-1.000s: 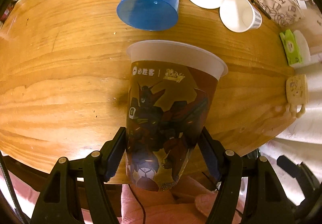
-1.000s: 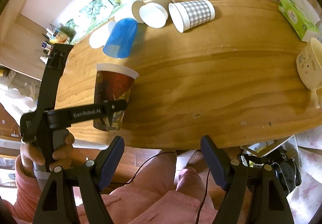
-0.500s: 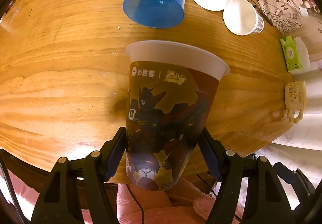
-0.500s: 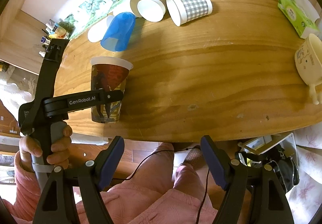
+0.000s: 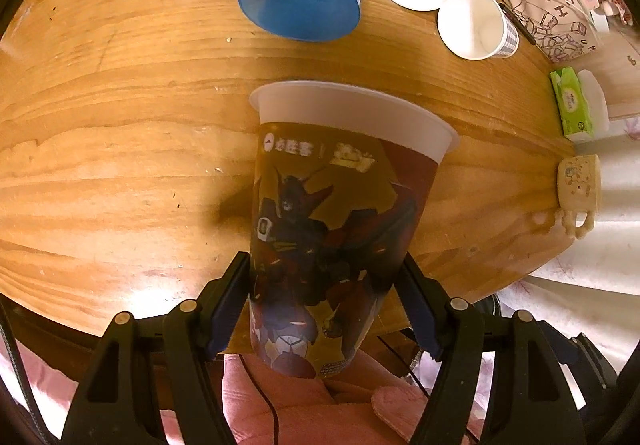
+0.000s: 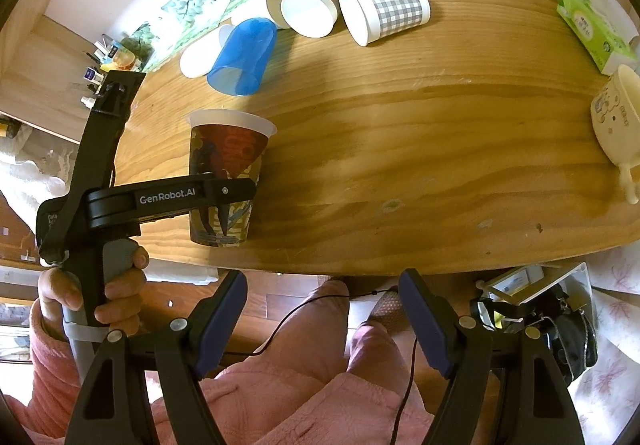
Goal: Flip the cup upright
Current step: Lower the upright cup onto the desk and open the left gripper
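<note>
A wide wooden surface [image 6: 420, 125] holds several cups lying on their sides. Near its front edge, a tall printed paper cup with a white rim [image 5: 332, 213] stands rim-up, clamped low on its body by the left gripper [image 5: 326, 299]. It looks light and thin-walled, easily crushed; holding the lower body suits it. The right gripper [image 6: 322, 319] hangs open, empty.

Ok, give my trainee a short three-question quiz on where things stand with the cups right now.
1. True or false: the left tongs grip the printed cup with its rim up.
2. Which is empty: A, left tongs, or B, right tongs?
3. Fill in: the blue cup lies on its ____.

Key: 1 true; 2 B; 3 side.
</note>
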Tool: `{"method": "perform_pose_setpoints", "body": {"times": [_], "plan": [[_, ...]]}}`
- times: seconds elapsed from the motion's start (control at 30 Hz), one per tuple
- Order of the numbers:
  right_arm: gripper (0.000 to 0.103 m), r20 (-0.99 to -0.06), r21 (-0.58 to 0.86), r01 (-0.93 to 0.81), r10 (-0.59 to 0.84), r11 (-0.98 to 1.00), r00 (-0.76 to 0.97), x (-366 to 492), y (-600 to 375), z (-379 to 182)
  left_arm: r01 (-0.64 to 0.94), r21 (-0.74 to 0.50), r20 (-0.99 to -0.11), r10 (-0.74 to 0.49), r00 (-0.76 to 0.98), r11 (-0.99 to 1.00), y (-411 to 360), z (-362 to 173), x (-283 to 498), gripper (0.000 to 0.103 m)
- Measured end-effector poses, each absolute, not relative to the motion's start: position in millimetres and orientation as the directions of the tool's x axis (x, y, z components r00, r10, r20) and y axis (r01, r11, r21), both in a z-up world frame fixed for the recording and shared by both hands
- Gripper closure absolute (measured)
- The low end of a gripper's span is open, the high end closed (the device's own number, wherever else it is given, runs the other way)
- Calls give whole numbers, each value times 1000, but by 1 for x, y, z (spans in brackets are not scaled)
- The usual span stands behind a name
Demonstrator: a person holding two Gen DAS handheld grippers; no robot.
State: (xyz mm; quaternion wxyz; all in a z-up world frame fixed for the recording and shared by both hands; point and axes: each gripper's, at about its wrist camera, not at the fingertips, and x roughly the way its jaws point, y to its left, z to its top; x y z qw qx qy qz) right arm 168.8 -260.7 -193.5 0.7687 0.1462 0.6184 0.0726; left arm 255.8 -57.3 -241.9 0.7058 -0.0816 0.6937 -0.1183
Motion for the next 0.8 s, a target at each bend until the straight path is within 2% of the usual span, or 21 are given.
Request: {"method": "perform_pose_setpoints", "body": {"times": [0.07, 0.37, 0.8], "plan": [[24, -929, 317, 68, 296, 946, 224, 169, -260, -194, 58, -283, -959, -285, 13, 957, -59, -240, 255, 20], [24, -921, 339, 78, 314, 937, 230, 166, -259, -194, 113, -270, -960, -276, 48, 956, -66, -221, 252, 20], [24, -900, 373, 33, 353, 927, 255, 164, -252, -195, 233, -208, -930, -266, 254, 950, -64, -180, 227, 20]]}}
